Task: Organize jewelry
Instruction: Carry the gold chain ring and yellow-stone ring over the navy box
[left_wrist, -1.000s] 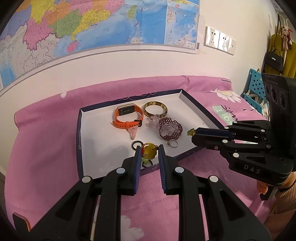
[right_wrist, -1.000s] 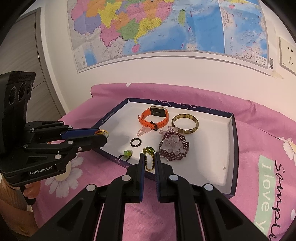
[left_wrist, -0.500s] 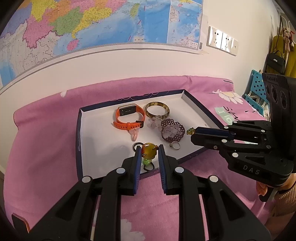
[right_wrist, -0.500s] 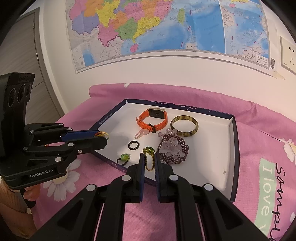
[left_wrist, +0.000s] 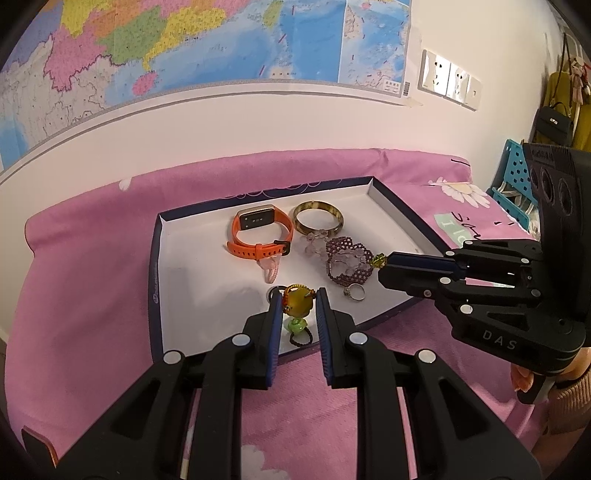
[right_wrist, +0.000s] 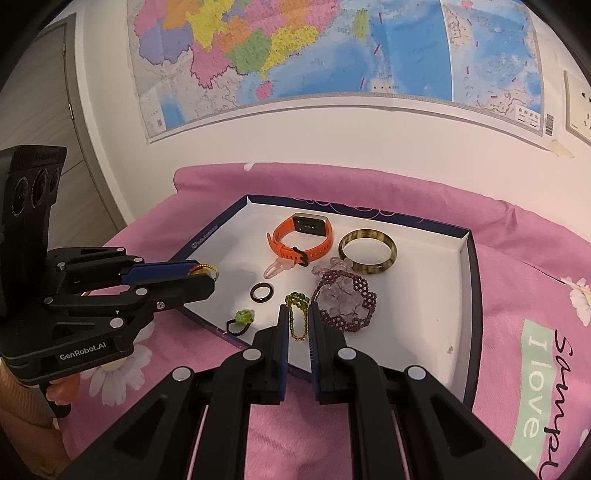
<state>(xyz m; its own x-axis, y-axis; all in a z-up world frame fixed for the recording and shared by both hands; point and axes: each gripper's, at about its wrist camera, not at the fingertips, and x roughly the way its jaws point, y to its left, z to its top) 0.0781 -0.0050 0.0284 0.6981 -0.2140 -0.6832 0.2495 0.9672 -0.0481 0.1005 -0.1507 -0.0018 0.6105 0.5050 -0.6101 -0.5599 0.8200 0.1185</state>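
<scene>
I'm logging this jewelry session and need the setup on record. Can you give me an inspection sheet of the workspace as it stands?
Surface: pink floral cloth under an open white-lined box.
Job's things: in the box, orange watch, mottled bangle, purple beaded piece, black ring, green-stone ring, silver ring.
Clutter: nothing seen.
Grippers: left gripper shut on an amber bead charm; right gripper shut on a green bead chain.
Cables: nothing seen.
Surroundings: wall map, wall sockets, hanging bags.

Warm, even indoor light, soft shadows, strong fisheye bending, dark corners, perhaps slight softness
</scene>
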